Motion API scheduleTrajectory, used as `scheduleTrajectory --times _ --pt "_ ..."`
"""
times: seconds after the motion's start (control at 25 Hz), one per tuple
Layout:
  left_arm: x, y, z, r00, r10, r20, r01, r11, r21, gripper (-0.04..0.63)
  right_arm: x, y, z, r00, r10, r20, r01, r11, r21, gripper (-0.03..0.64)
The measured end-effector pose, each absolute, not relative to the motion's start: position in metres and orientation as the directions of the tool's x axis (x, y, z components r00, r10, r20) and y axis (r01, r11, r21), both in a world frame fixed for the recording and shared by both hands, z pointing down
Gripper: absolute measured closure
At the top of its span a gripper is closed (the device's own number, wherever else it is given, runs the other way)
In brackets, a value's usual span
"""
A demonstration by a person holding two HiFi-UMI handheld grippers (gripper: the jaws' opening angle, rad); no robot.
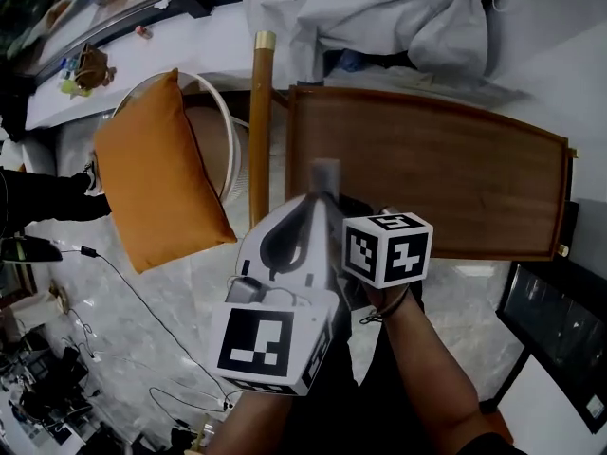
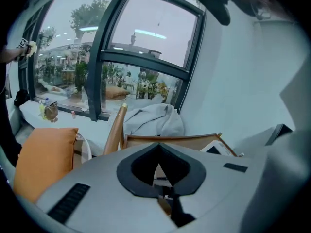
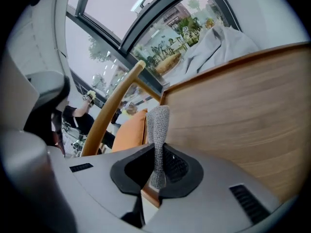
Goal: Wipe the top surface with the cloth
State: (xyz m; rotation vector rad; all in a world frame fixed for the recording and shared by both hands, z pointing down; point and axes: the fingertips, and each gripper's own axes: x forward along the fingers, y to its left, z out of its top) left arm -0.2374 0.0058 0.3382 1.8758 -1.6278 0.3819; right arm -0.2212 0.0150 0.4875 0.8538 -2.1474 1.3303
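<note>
While both forearms reach forward side by side from the bottom of the head view, the left tongs [image 1: 313, 207] and the right tongs [image 3: 156, 152] are held close together at the counter's [image 1: 427, 178] near left corner, so close that the pale body of the left one covers much of the right one. The right hand [image 1: 389, 297] grips its handle just under the marker cube, wrist straight, with the forearm running back and down toward the person. The left forearm lies lower in that view, and its marker cube faces up at the camera. Seen from its own camera, the right tongs are pinching the grey knitted cloth [image 3: 158, 130], which stands up from between the black pads as a narrow upright strip. It is raised above the brown wooden top rather than lying on it, just inside the counter's left edge. The left tongs are pressed together, tips meeting, with nothing caught in them, and they point over the counter toward a window. An orange cushion [image 1: 156, 173] rests on a chair beyond the counter's left edge, and a heap of pale grey fabric [image 1: 379, 12] lies past its far edge.
</note>
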Motion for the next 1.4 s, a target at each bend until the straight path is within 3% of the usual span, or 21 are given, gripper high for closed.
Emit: scheduleTrajectory --times 0.28,0.6,1.4 --pt "-0.267 0.017 0.324 0.211 -0.825 0.524 -0.956 -0.062 0.287 0.584 -0.261 0.034 0.511 -0.674 -0.185 0.716 -0.728 0.332 -0.6 0.58" --pt "-0.247 0.017 0.334 0.243 -0.81 0.535 -0.949 -0.085 0.303 0.584 -0.233 0.031 0.526 -0.58 -0.172 0.796 -0.796 0.326 -0.509 0.58" --pt "-0.074 -0.006 0.39 0.376 -0.698 0.609 -0.921 -0.214 0.324 0.584 0.029 -0.01 0.518 -0.371 -0.317 0.873 -0.928 0.149 -0.34 0.58"
